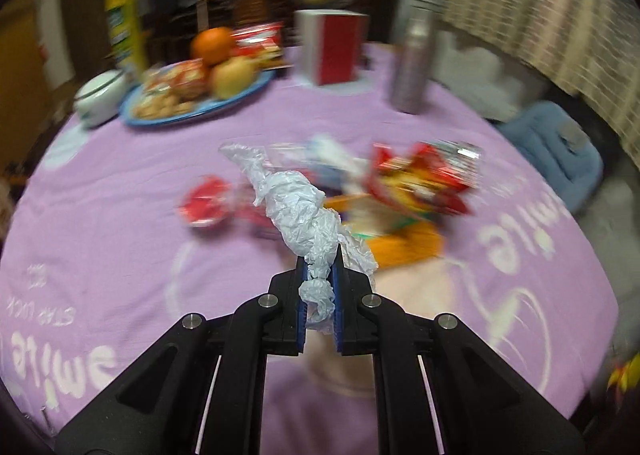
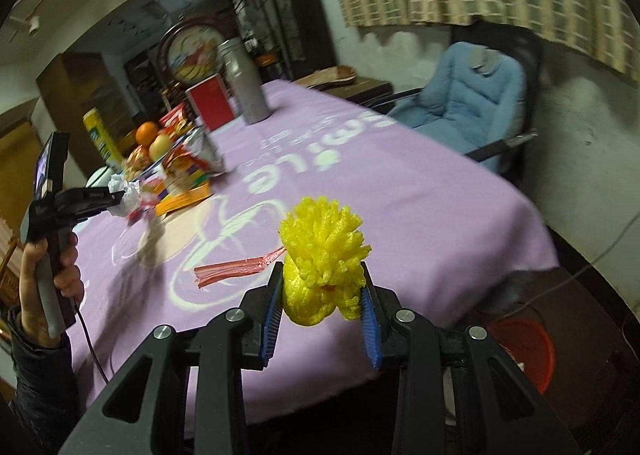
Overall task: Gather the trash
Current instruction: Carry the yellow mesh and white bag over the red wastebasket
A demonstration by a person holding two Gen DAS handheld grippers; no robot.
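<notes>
**Both grippers loaded, bin still ahead**

Your left gripper (image 1: 319, 275) pinches a crumpled white tissue wad (image 1: 298, 207) by its twisted tail; most of the wad stands out beyond the fingertips. Past it, red snack wrappers (image 1: 420, 179) lie on the purple tablecloth (image 1: 120, 223).

Your right gripper (image 2: 322, 287) squeezes a yellow foam fruit net (image 2: 324, 251); its frilly top bulges above the fingers. A red plastic strip (image 2: 236, 269) lies just left of the fingers; a red bucket (image 2: 532, 351) sits low to their right.

Risk: the tissue's thin tail may slip out on a fast swing. The springy foam may pop free if the grip eases.
</notes>
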